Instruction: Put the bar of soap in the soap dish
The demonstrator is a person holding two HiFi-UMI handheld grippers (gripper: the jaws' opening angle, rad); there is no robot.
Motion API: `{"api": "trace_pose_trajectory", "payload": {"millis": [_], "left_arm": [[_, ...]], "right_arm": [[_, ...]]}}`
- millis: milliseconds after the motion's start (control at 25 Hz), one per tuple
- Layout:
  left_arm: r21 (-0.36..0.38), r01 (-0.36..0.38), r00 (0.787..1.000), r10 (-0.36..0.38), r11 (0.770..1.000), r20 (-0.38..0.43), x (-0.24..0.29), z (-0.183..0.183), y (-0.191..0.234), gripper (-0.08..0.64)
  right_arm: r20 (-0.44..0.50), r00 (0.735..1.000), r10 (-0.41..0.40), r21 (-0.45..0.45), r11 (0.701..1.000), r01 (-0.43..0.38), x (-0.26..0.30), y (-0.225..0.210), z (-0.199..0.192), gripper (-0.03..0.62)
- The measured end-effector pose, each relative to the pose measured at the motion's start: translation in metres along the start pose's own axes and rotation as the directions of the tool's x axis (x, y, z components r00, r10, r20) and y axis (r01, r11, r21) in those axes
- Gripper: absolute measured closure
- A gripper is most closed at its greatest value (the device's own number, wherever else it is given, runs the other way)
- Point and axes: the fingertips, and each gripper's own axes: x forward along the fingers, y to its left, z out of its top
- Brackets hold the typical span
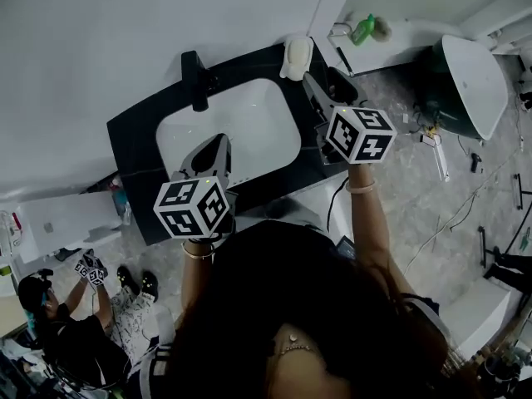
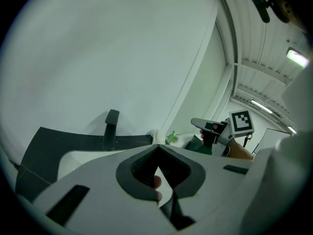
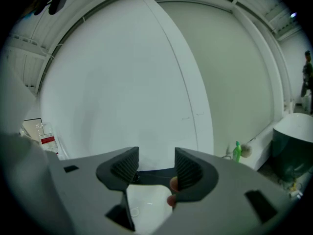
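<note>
The left gripper is hovering over the sink with its jaws clenched on nothing. The right gripper is holding its jaws released and empty. The bar of soap is lying at the desk's 1 o'clock corner, just beyond the right jaws.

No readable words, numbers or brand names anywhere in the three views.

- Left gripper: its cube shows black-and-white square code patterns, no letters or digits.
- Right gripper: its cube has the same kind of patterns. One face also shows in the left gripper view, pattern only.
- Clear container, far left of the right gripper view: red band label, print too small to read.
- Green bottle by the wall: no legible label.
</note>
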Motion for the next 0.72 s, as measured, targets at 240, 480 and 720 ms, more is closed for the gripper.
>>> {"api": "trace_pose_trajectory", "payload": {"millis": [240, 480, 720], "left_arm": [[0.062, 0.078, 0.997, -0.076, 0.995, -0.024, 0.008, -0.001, -0.029, 0.561], [0.107, 0.117, 0.992, -0.11, 0.987, -0.068, 0.013, -0.013, -0.048, 0.561], [0.12, 0.161, 0.984, -0.149, 0.98, -0.101, 0.016, -0.023, -0.064, 0.561]], "right_arm": [[0.023, 1.0, -0.017, -0.002, 1.0, 0.017, -0.052, 0.027, -0.013, 0.472], [-0.013, 0.999, -0.043, -0.033, 0.999, 0.043, -0.092, 0.042, -0.041, 0.543], [-0.114, 0.992, -0.059, -0.005, 0.998, 0.059, -0.111, 0.05, -0.079, 0.555]]}}
